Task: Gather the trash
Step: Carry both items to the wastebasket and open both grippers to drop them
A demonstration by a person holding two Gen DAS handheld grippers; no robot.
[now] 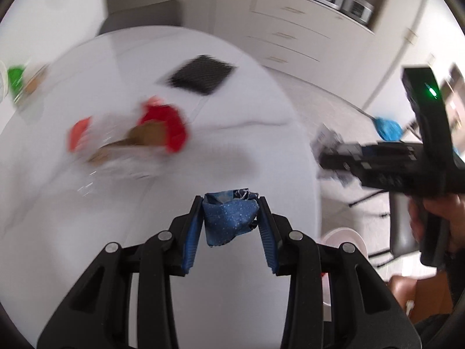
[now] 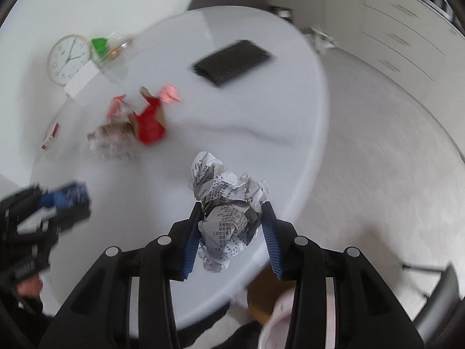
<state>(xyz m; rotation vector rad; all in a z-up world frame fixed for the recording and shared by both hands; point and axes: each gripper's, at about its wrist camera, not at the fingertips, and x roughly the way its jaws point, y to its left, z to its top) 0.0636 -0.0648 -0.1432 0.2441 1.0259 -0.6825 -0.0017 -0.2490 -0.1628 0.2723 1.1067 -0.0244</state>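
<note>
The round white desk [image 2: 290, 93] fills most of what I see, and both my tools hang over its near edge with their loads already lifted clear of it. Farther in, toward the middle, lies the remaining trash: a heap of clear crinkled plastic with red and brown scraps [image 2: 136, 128], blurred but plainly one loose pile, with a black mesh mat [image 2: 234, 61] beyond it and a wall clock [image 2: 69, 59] lying at the far left rim. A pale bin [image 1: 345, 241] shows low off the desk's edge on my right side; I judge that is where both loads go, though too little of it shows to be sure. So the coming move turns away from the pile, down and to the right, and my right hand is the nearer one. My right tool [image 2: 232, 212] is pinching a crumpled printed paper ball [image 2: 226, 200], which bulges well above and below the pads. My left tool [image 1: 231, 212] is pinching a small blue speckled wrapper [image 1: 229, 218], wadded tight between the pads.
</note>
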